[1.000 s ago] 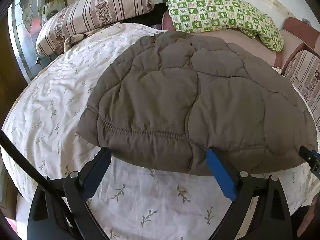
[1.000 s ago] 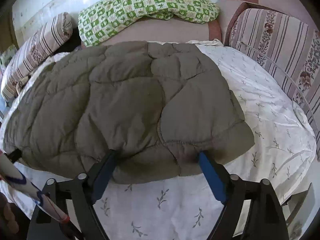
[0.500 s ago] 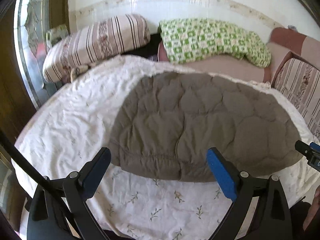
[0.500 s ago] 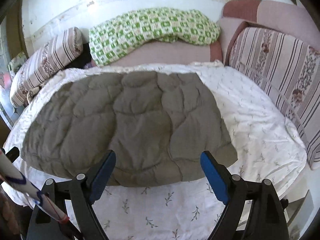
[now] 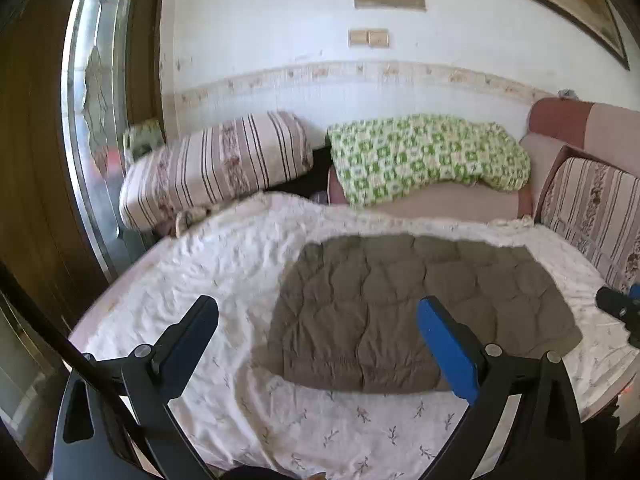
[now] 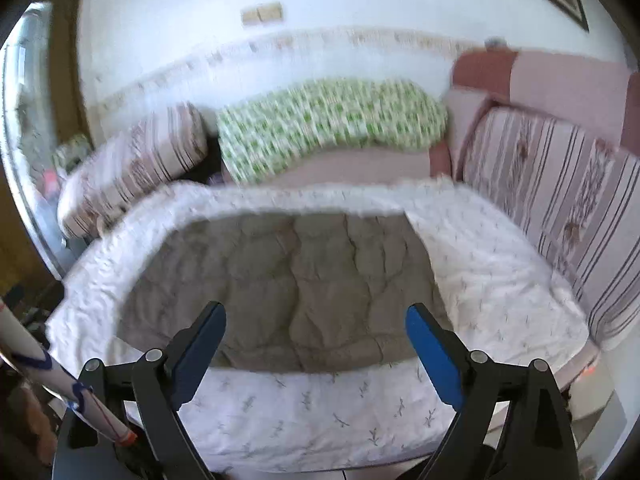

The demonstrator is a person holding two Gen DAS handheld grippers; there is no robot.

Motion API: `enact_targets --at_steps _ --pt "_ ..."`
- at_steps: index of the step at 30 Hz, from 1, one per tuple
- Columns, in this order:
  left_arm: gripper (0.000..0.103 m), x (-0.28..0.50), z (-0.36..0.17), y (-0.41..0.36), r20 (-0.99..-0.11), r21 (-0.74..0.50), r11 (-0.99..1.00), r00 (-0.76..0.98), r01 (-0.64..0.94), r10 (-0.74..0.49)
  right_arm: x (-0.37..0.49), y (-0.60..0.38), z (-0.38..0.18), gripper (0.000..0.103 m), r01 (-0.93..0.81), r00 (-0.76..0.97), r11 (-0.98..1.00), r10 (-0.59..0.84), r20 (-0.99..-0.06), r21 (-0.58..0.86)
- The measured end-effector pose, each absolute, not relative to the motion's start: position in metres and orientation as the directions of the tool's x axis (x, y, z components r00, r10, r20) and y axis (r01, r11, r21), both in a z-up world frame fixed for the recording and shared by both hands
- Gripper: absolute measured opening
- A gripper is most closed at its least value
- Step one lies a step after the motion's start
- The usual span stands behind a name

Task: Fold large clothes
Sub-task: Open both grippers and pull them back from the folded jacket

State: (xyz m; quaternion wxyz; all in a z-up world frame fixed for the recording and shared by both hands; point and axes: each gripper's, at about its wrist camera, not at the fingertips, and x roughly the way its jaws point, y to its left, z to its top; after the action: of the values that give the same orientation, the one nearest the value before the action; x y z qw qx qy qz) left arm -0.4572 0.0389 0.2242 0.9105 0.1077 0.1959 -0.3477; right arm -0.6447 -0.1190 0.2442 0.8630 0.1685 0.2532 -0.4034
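Brown quilted cloth, the jacket [image 5: 420,316], lies folded flat on the bed [image 5: 224,280], and every place here is given from it. In the left wrist view the left tool [image 5: 318,334] hangs above the jacket's near edge with its fingers wide apart and nothing between them; the blue-padded finger [image 5: 448,352] shows in front of the jacket's near right part, the black one over the white floral sheet to the jacket's left. Neither finger touches the cloth. Behind the jacket a green checked quilt [image 5: 428,156] lies on a pink sofa, and to the far left of the jacket a striped pillow [image 5: 216,168] leans by a wooden door. A striped cushion [image 5: 592,208] stands to the jacket's right. At the right edge of this view, beside the jacket's right side, a dark tip of the right tool [image 5: 616,308] shows.

In the right wrist view, which is blurred, the jacket [image 6: 292,284] fills the middle of the bed [image 6: 500,280]. The right tool [image 6: 316,338] hangs over the jacket's near edge; its jaws are opening, already far apart, with nothing between them and no contact with the cloth. The green quilt [image 6: 332,128] lies behind the jacket, the striped cushion [image 6: 560,184] to its right, the pillow [image 6: 132,164] behind it to the left. A white pole [image 6: 60,384] with blue marks crosses the corner to the near left of the jacket.
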Motion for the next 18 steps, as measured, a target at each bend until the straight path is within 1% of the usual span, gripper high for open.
enact_targets --at_steps 2,4,6,9,13,15,18 --pt "0.1 -0.463 0.24 0.047 -0.421 0.045 0.739 0.684 0.672 -0.596 -0.65 -0.101 0.266 0.102 0.77 0.571 0.633 -0.629 -0.528 0.078" --pt "0.1 -0.468 0.253 0.053 -0.414 0.042 0.756 0.7 0.654 -0.582 -0.657 -0.086 0.283 0.103 0.749 0.613 0.656 -0.627 -0.482 0.099" --pt "0.1 -0.475 0.262 0.057 -0.397 0.061 0.788 0.739 0.612 -0.544 -0.662 -0.071 0.295 0.103 0.74 0.634 0.667 -0.642 -0.432 0.094" --pt "0.1 -0.486 0.266 0.058 -0.371 0.097 0.796 0.764 0.597 -0.528 -0.661 -0.057 0.299 0.103 0.742 0.635 0.667 -0.664 -0.395 0.07" --pt "0.099 -0.489 0.258 0.051 -0.424 0.105 0.763 0.722 0.638 -0.547 -0.659 -0.045 0.297 0.103 0.729 0.651 0.681 -0.661 -0.372 0.066" --pt "0.099 -0.486 0.251 0.05 -0.451 0.077 0.767 0.708 0.637 -0.543 -0.658 -0.037 0.298 0.103 0.724 0.659 0.688 -0.672 -0.337 0.045" --pt "0.099 -0.479 0.242 0.045 -0.496 0.073 0.756 0.682 0.65 -0.538 -0.654 -0.028 0.296 0.103 0.722 0.665 0.691 -0.687 -0.293 0.017"
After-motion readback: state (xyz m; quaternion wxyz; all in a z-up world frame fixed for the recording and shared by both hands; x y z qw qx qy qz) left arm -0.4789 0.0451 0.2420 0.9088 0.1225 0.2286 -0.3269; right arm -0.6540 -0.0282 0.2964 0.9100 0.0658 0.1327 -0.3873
